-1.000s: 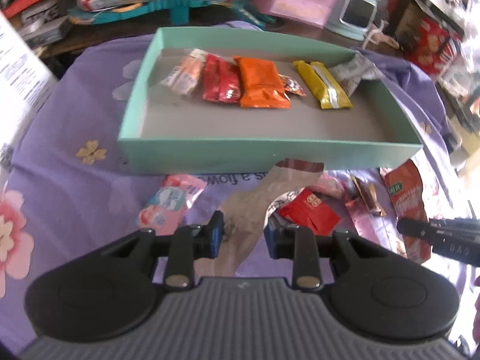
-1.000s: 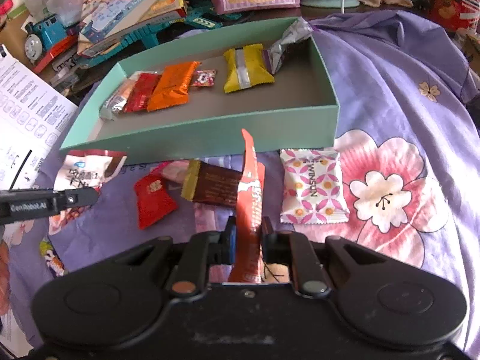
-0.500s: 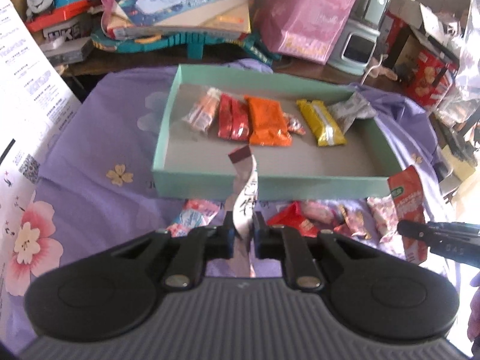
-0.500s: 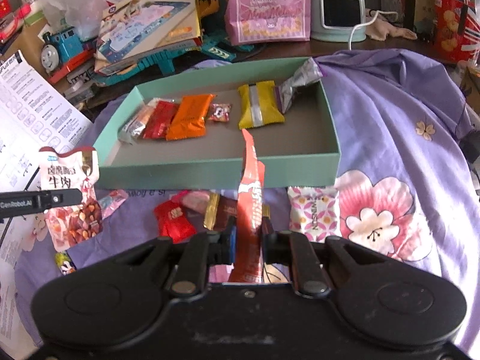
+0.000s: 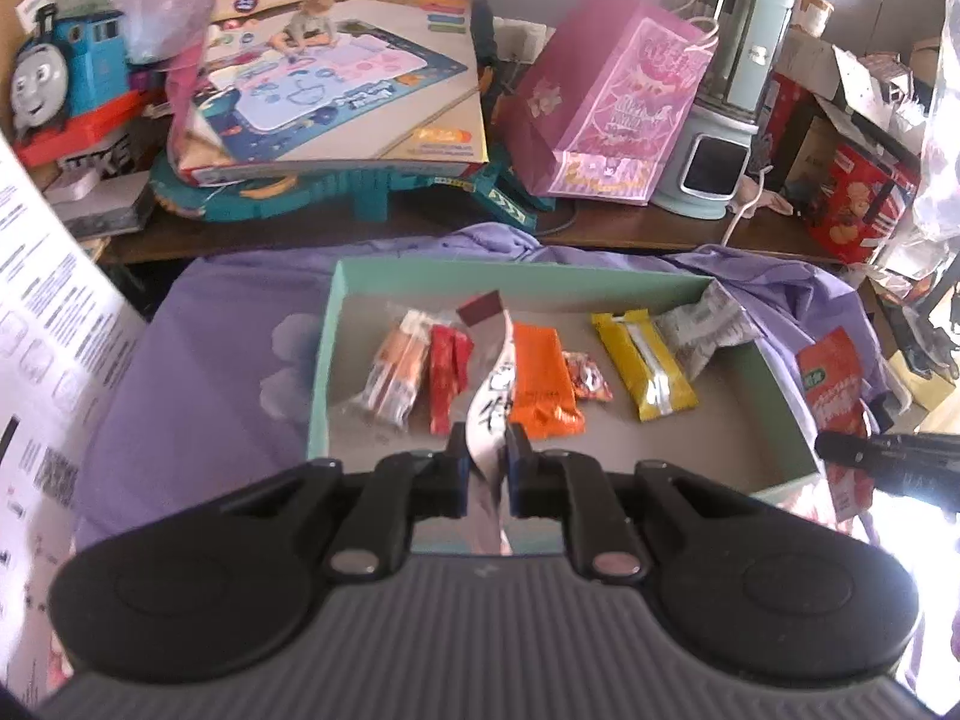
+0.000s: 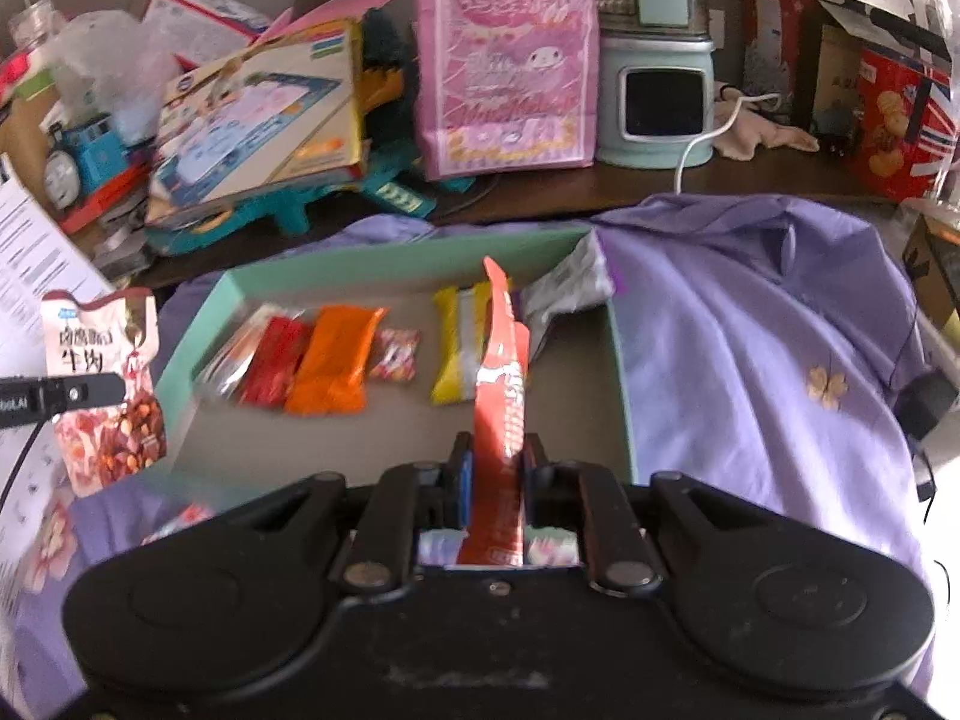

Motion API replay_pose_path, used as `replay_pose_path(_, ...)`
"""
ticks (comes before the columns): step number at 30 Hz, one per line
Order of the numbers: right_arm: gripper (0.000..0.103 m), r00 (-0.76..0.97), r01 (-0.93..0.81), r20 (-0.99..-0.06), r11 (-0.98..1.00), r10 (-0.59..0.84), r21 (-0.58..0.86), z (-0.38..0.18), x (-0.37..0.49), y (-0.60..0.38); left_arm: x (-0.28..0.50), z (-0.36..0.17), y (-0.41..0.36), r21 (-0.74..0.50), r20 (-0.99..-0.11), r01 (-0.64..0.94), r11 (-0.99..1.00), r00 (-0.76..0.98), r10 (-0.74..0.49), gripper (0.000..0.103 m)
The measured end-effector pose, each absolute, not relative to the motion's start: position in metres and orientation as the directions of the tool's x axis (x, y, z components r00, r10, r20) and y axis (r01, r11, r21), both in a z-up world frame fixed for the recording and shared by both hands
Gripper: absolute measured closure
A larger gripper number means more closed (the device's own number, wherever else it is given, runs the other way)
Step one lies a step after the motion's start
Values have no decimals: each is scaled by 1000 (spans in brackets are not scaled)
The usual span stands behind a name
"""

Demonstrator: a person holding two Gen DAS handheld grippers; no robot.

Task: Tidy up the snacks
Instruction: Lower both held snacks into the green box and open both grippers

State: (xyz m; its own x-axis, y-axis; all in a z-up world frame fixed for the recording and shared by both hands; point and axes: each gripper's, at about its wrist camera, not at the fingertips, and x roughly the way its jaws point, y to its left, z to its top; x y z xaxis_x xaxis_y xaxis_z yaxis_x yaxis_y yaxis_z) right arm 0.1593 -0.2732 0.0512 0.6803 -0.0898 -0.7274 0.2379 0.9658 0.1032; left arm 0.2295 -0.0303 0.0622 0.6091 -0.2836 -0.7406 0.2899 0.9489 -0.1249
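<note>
A mint green tray (image 5: 321, 372) (image 6: 621, 372) lies on a purple flowered cloth and holds a row of snack packets: a pale one, a red one (image 5: 447, 375), an orange one (image 5: 543, 384), a small candy, a yellow one (image 5: 645, 363) and a silver one. My left gripper (image 5: 486, 450) is shut on a white beef snack pouch (image 5: 492, 396), held edge-on above the tray's near wall; the pouch shows in the right wrist view (image 6: 108, 384). My right gripper (image 6: 495, 462) is shut on a red snack packet (image 6: 501, 396) above the tray's near right part.
Clutter lines the back: a toy train (image 5: 66, 78), a boxed play mat (image 5: 336, 90), a pink gift bag (image 6: 504, 60), a mint appliance (image 6: 657, 96) and red boxes (image 5: 858, 198). A white instruction sheet (image 5: 36, 312) stands at the left. Some snacks lie on the cloth below the grippers.
Both grippers have risen and moved forward with their packets, from over the loose snacks on the cloth to above the tray's near wall.
</note>
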Motion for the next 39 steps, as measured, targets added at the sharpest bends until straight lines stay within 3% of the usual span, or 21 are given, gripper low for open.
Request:
replay_pose_path(12, 84, 608, 287, -782, 956, -137, 55, 12, 218, -311, 282, 14, -41, -44, -798, 230, 972, 578, -173, 89)
replay_pose_path(13, 81, 603, 292, -787, 954, -133, 63, 9, 220, -312, 283, 13, -40, -35, -794, 221, 975, 586, -162, 78)
replay_pose_path(14, 64, 602, 296, -789, 952, -123, 77, 7, 220, -314, 284, 12, -40, -25, -790, 212, 977, 595, -150, 65)
replay_pose_path(15, 38, 602, 301, -790, 949, -116, 90, 6, 221, -316, 284, 13, -40, -19, -783, 206, 978, 605, -142, 38)
replay_pose_path(16, 20, 606, 307, -787, 947, -117, 95, 6, 220, -316, 282, 15, -40, -9, -770, 197, 980, 624, -133, 15)
replay_pose_path(18, 13, 630, 309, -764, 948, -140, 82, 8, 215, -313, 274, 22, -42, 24, -730, 182, 983, 675, -108, 1)
replay_pose_path(25, 2, 649, 266, -749, 962, -135, 56, 19, 202, -293, 256, 33, -56, 80, -720, 227, 971, 686, -101, 0)
replay_pose_path(39, 0, 705, 226, -702, 970, -99, 90, 53, 137, -261, 187, 59, -35, 54, -708, 220, 974, 696, -118, 0)
